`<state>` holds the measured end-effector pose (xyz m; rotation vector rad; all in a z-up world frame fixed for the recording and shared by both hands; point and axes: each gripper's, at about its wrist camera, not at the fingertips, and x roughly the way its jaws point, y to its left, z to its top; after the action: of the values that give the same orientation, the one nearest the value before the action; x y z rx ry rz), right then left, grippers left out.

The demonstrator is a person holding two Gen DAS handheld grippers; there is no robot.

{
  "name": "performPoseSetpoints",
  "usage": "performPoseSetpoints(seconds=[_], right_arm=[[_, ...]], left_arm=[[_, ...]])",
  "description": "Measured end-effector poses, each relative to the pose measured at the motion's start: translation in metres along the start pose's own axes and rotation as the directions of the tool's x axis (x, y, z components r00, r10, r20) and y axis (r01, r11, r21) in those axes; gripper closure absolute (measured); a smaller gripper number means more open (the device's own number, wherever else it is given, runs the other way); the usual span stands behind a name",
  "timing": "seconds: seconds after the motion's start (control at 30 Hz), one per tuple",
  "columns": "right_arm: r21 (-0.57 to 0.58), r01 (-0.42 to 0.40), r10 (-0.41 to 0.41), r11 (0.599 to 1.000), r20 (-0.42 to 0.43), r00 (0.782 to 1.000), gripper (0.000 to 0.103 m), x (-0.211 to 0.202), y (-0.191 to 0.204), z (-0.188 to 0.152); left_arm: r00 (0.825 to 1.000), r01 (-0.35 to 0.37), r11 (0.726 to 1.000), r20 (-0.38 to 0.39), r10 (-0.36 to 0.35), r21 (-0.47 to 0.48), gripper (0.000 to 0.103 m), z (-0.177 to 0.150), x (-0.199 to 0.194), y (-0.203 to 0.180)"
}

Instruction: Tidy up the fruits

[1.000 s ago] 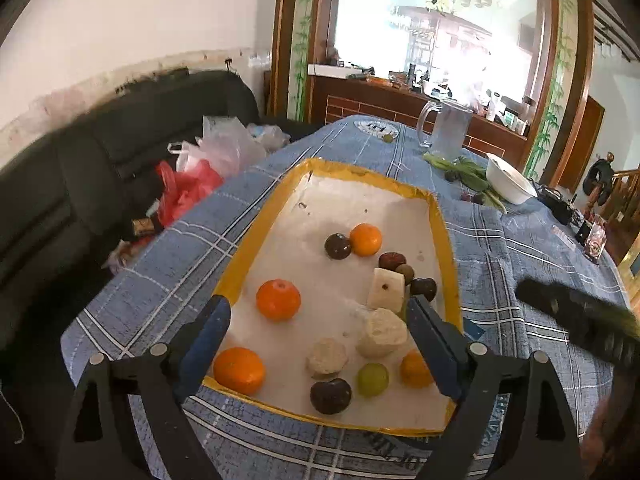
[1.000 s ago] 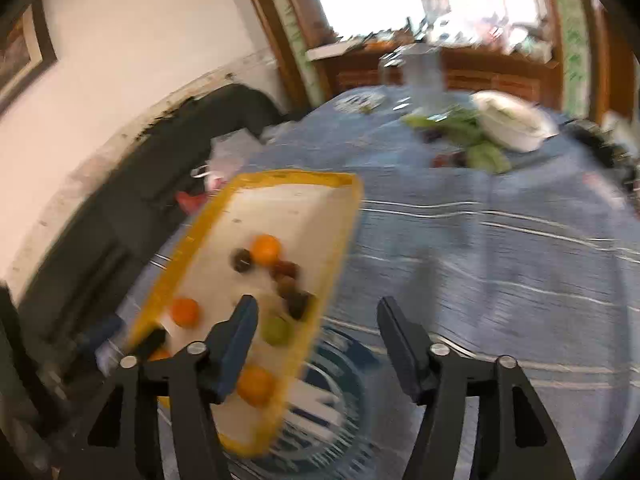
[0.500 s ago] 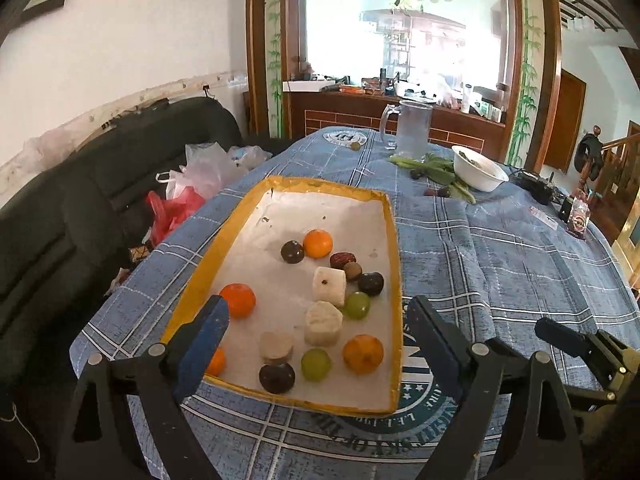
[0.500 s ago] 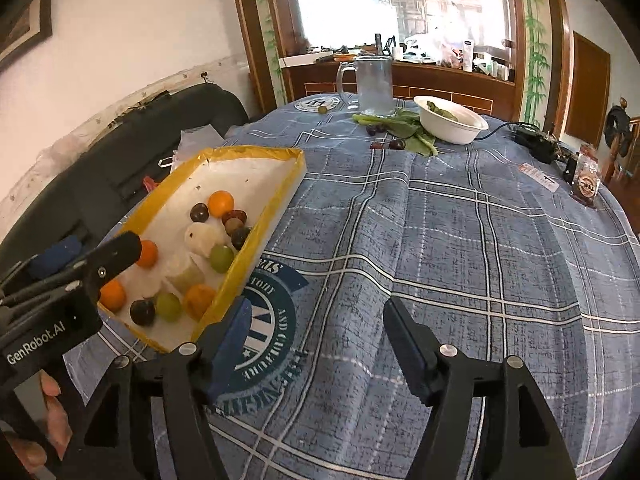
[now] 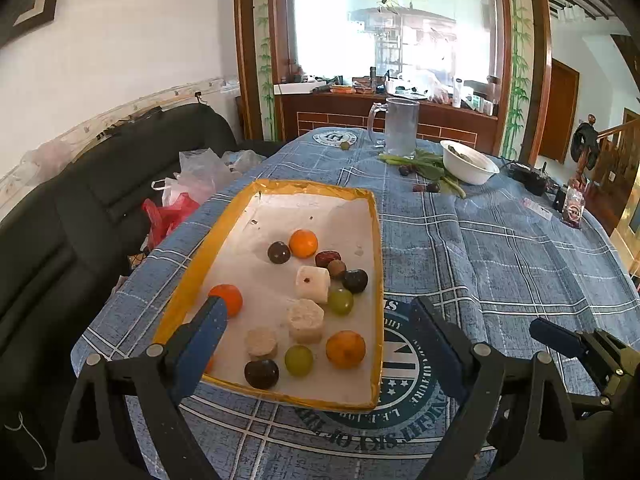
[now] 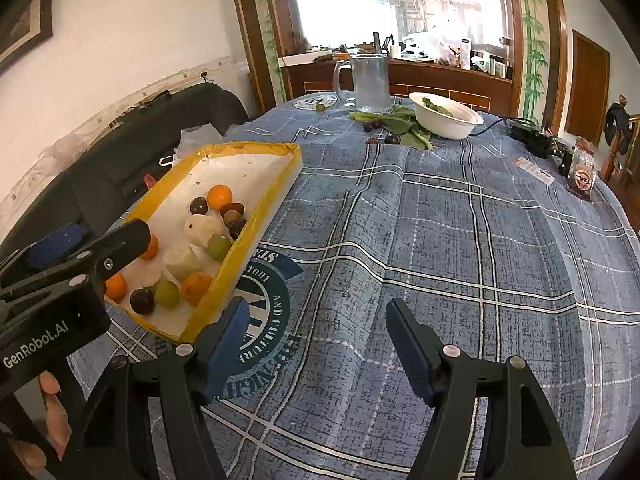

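Dining room with white walls, wood-framed opening and black sofa at nine o'clock of the table.

Table: round, under blue plaid cloth; printed navy seal near the front edge, lettering partly legible as "STUDY" and "AND CULTURE"; a second, smaller seal at twelve o'clock, unreadable.

Tray: shallow, yellow-rimmed, white-lined, at ten o'clock on the table. Holds all the sorted fruits: four oranges, e.g.; two green grapes; dark plums; a reddish date; three pale cut chunks.

Glass mug: upright at twelve o'clock.

White bowl: at one o'clock, greens inside; leafy stems and a few dark fruits on the cloth just beside it.

Left gripper: blue-padded jaws spread wide, nothing between the pads, above the tray's near end. Housing marked "GenRobot.AI" in the right wrist view, a hand beneath.

Right gripper: jaws have just been opening, parted over bare cloth at the seal, holding nothing.

Small packet: at three o'clock, label unreadable.
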<state>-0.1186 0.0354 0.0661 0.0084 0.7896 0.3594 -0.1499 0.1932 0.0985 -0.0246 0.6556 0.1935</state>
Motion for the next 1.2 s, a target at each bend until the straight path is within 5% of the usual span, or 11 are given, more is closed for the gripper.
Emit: performPoseSetpoints(seconds=[0.6,0.97,1.2], right_arm=[[0.008,0.014,-0.014,1.000,-0.037,0.999,0.025,0.014,-0.003,-0.003],[-0.046,0.035,-0.037,0.998,-0.034,0.999,0.025,0.020,0.018,-0.001],[-0.080,0.049,-0.050,0.996,-0.011,0.999,0.025,0.015,0.032,0.003]], left_arm=[[1.000,0.010,1.000,-0.004,-0.010,-0.022,0.011,-0.004,0.013,0.002],[0.998,0.008,0.995,0.061,-0.002,-0.095,0.011,-0.004,0.004,0.027],[0.982,-0.085,0.989,0.159,0.104,-0.123,0.002,-0.002,-0.017,0.040]])
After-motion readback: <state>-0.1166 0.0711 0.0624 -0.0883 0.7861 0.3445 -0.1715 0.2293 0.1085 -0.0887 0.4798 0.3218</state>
